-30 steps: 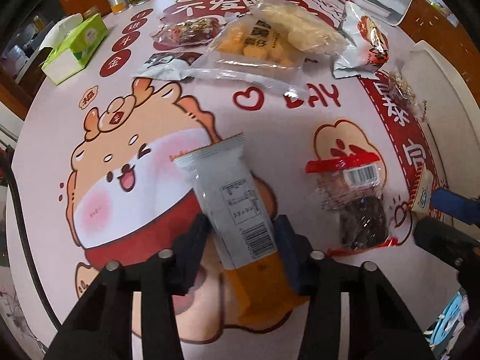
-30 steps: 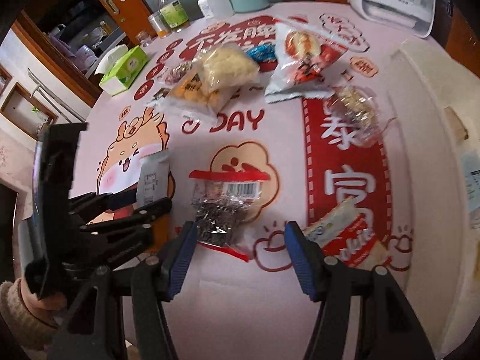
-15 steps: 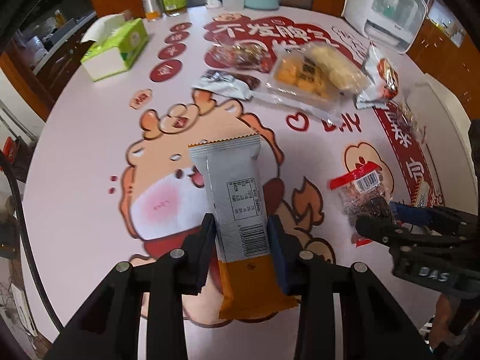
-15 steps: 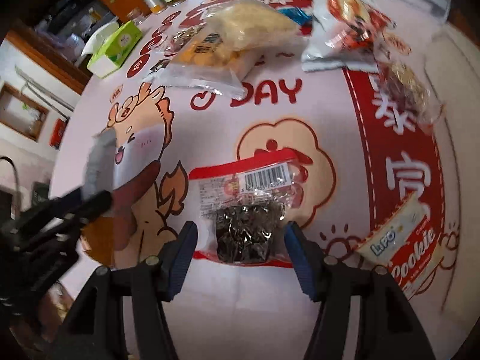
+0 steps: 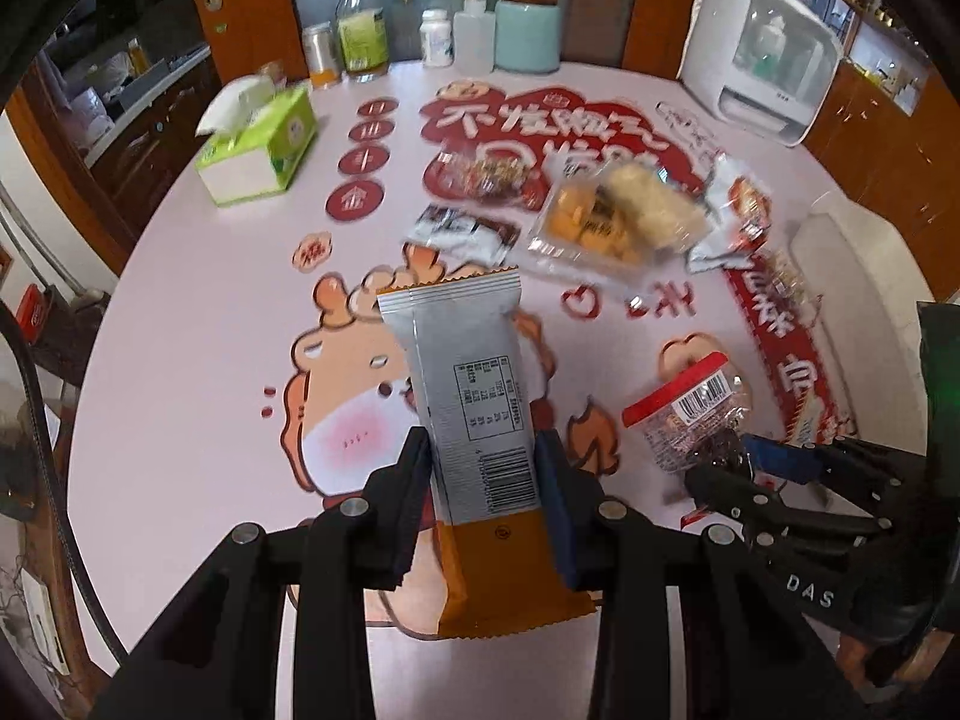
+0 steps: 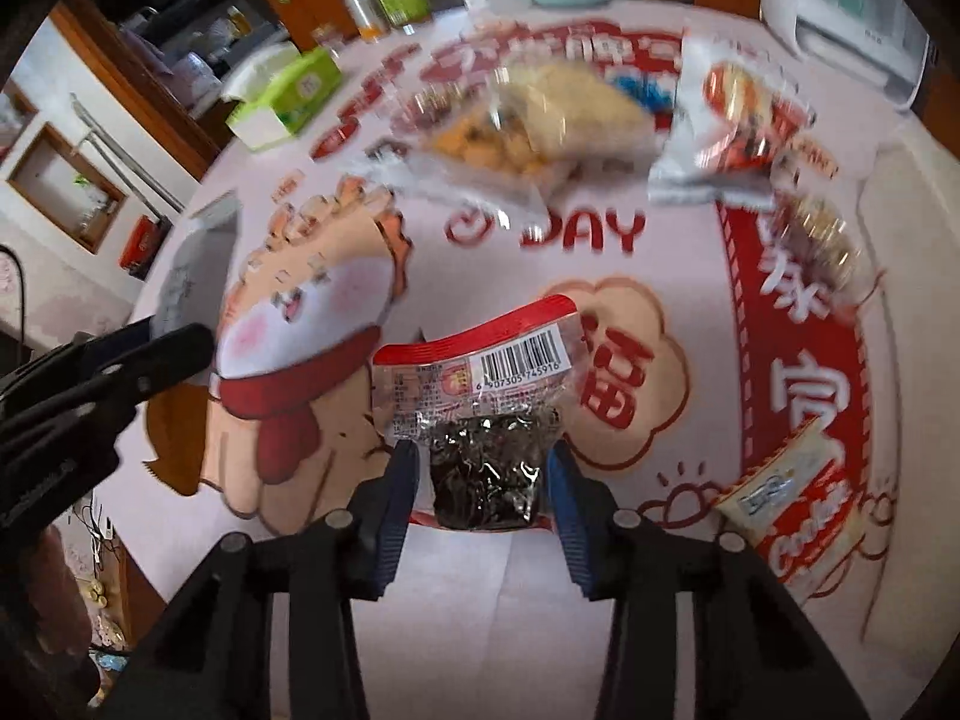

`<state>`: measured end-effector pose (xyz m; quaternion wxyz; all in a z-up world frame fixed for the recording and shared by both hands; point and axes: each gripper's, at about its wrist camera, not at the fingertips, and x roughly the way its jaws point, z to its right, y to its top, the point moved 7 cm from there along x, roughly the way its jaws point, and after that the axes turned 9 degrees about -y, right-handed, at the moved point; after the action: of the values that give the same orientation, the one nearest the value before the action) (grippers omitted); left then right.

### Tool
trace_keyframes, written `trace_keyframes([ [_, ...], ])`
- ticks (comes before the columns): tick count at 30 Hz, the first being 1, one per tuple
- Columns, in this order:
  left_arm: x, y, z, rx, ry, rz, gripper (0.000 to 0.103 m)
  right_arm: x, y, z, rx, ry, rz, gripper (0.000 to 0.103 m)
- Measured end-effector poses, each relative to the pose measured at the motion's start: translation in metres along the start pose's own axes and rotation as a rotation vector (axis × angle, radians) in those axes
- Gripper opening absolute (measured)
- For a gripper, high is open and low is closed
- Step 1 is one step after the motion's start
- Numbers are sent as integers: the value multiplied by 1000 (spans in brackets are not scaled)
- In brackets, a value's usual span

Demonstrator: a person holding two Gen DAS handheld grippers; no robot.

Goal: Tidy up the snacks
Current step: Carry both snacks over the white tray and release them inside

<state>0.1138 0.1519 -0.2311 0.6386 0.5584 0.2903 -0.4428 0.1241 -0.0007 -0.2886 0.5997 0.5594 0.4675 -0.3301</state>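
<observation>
My left gripper (image 5: 483, 468) is shut on a silver and orange snack bar (image 5: 474, 420) and holds it above the table. My right gripper (image 6: 480, 480) is shut on a clear red-topped packet of dark snacks (image 6: 480, 414), which also shows in the left wrist view (image 5: 690, 414). Further back lies a cluster of snacks: a yellow pastry bag (image 5: 594, 222), a pale puffed bag (image 5: 654, 198), a white and red chip bag (image 5: 738, 210) and a small dark packet (image 5: 459, 234). A Cookie packet (image 6: 798, 498) lies to the right of my right gripper.
A green tissue box (image 5: 261, 147) stands at the back left. Bottles and a teal jar (image 5: 528, 30) line the far edge. A white appliance (image 5: 774, 54) stands at the back right. The round table (image 5: 180, 312) carries a pink cartoon cloth.
My left gripper has lifted the snack bar up off the table. My right gripper has moved in and closed on the red-topped dark packet.
</observation>
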Motion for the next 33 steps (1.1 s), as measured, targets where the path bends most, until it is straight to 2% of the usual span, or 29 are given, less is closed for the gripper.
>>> trace_keyframes([
  [4, -21, 17, 25, 28, -19, 49, 34, -39, 11, 9, -9, 10, 86, 43],
  [8, -50, 41, 68, 69, -54, 126, 34, -88, 21, 37, 2, -6, 188, 43],
  [13, -82, 74, 144, 146, -130, 210, 34, -144, 25, 96, 53, -46, 297, 44],
  [17, -95, 90, 225, 228, -203, 251, 34, -187, 28, 159, 114, -107, 366, 44],
  [21, -89, 102, 298, 295, -243, 259, 34, -220, 29, 230, 172, -185, 423, 44],
  [27, -63, 114, 379, 331, -254, 238, 34, -244, 37, 312, 234, -243, 475, 44],
  [33, -34, 128, 426, 314, -235, 201, 34, -245, 51, 365, 244, -256, 480, 45],
])
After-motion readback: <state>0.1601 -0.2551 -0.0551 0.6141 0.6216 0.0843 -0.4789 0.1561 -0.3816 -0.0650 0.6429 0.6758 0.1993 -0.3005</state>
